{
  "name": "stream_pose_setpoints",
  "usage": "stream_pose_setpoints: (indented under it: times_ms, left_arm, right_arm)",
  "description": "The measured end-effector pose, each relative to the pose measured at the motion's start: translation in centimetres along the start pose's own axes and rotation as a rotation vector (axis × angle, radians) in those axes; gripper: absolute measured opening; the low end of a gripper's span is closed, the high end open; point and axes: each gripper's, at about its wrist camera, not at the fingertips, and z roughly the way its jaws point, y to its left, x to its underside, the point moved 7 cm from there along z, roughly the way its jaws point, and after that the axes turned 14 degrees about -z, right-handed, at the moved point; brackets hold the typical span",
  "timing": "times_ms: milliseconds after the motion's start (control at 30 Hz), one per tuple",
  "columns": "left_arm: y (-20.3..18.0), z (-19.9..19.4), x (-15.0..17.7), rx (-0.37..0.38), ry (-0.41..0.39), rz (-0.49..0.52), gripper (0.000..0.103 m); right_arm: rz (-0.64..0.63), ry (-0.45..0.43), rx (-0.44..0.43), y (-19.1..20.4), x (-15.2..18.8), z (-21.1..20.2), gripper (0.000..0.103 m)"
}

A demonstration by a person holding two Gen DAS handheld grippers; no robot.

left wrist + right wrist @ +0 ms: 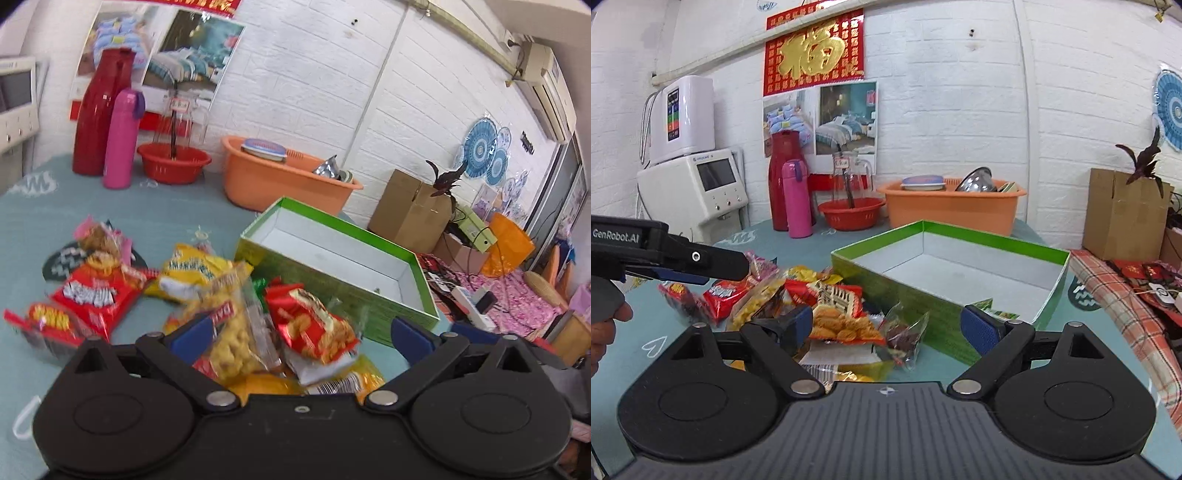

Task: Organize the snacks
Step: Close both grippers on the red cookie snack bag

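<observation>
Left claw (pixel 301 332): blue-padded fingers spread wide apart, gripping nothing. Between and just ahead of them, a heap of snack packets (pixel 258 314) on the teal-covered table (pixel 166 214): a clear bag of yellow puffs (pixel 236 332) by the left finger, a red-and-gold cracker packet (pixel 314 325) to its right, a yellow bag (pixel 192 273) further ahead. Left of the claw, two red packets (pixel 92 295) lie apart from the heap.

Green box (pixel 343 266): open-topped, white inside, nothing visible in it; ahead and right of the left claw, its near wall just beside the heap.

Right claw (pixel 892 328): fingers likewise wide apart, holding nothing. A packet of biscuits (pixel 838 317) lies just inside its left finger, a small clear wrapper with dark contents (pixel 905 336) between the fingers. The green box stands ahead and slightly right, its near corner close to the right finger.

In the right wrist view, the left claw reaches in from the left above the packets; whether it touches them cannot be told.

Far ahead, by the white brick wall: a red flask (pixel 783 177), pink bottle (pixel 796 199), red basin (pixel 851 214), orange tub (pixel 953 206).
</observation>
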Motion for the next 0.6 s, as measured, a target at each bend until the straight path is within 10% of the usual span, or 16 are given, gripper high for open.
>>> stream_pose_setpoints:
  times_ms: [233,600]
  left_arm:
    - [-1.1,2.1,0.9,0.077,0.062,-0.037,0.103]
    - [-0.5,8.5,-1.5,-0.020,0.068,0.009,0.103]
  right_arm:
    - [-0.131,0.041,-0.071,3.3,0.8,2.4,0.103]
    - [-0.106,0.048,-0.117,2.6,0.8,5.5,0.103]
